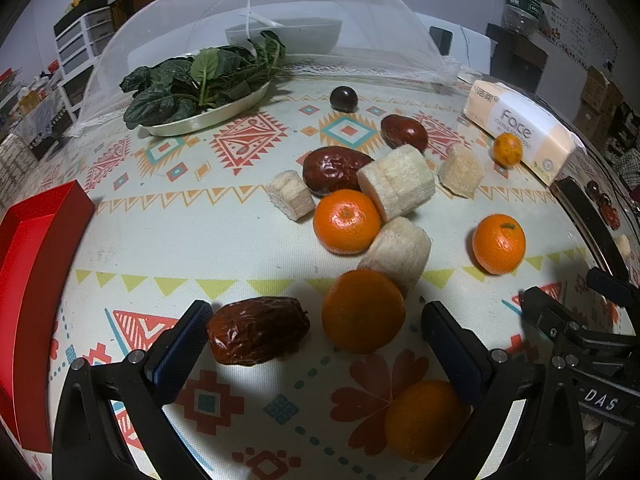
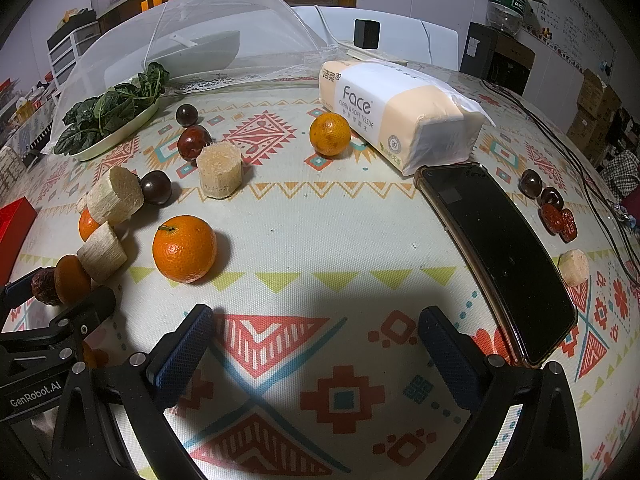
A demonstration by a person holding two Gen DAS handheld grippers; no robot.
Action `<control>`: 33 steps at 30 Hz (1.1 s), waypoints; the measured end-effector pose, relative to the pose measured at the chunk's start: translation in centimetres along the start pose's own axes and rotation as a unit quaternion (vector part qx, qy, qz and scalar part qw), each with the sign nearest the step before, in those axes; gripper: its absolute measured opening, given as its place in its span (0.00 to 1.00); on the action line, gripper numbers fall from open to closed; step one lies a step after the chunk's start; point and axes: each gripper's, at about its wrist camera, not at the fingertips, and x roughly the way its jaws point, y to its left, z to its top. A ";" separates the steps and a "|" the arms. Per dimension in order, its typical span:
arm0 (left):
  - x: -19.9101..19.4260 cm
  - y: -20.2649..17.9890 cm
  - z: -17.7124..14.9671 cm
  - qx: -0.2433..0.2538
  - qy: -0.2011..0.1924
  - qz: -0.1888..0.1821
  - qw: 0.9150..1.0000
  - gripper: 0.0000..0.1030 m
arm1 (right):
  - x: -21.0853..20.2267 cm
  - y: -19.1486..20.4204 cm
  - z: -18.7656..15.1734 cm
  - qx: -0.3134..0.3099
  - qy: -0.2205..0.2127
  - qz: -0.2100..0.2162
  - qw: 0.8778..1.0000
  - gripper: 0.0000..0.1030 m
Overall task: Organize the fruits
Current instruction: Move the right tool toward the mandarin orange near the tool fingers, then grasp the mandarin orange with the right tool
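My left gripper (image 1: 318, 340) is open just above the patterned tablecloth. A wrinkled red date (image 1: 258, 330) lies against its left finger and a tangerine (image 1: 363, 311) sits between the jaws. Another tangerine (image 1: 426, 420) lies by the right finger. More tangerines (image 1: 346, 221), dates (image 1: 334, 170) and pale sugarcane chunks (image 1: 396, 182) are scattered beyond. My right gripper (image 2: 316, 344) is open and empty over bare cloth. A tangerine (image 2: 185, 249) lies ahead to its left, and another tangerine (image 2: 330, 135) sits near the tissue pack.
A red box (image 1: 32, 248) stands at the left edge. A plate of greens (image 1: 200, 92) sits under a mesh food cover (image 1: 256, 20). A tissue pack (image 2: 400, 112) and a black phone (image 2: 500, 256) lie to the right, with small dates (image 2: 554, 212) beyond.
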 end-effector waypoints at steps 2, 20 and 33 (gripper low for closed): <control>-0.3 0.1 -0.2 0.020 0.010 -0.020 1.000 1.00 | -0.1 0.0 0.1 -0.007 0.014 0.006 1.000 1.00; -12.5 7.5 -2.9 0.016 -0.161 -0.030 0.986 0.80 | -1.7 -0.1 -1.3 -0.014 0.016 0.008 1.000 0.94; -11.6 11.7 -2.5 -0.026 -0.161 -0.070 0.984 0.87 | -5.3 10.1 -2.3 -0.096 -0.025 0.208 0.973 0.65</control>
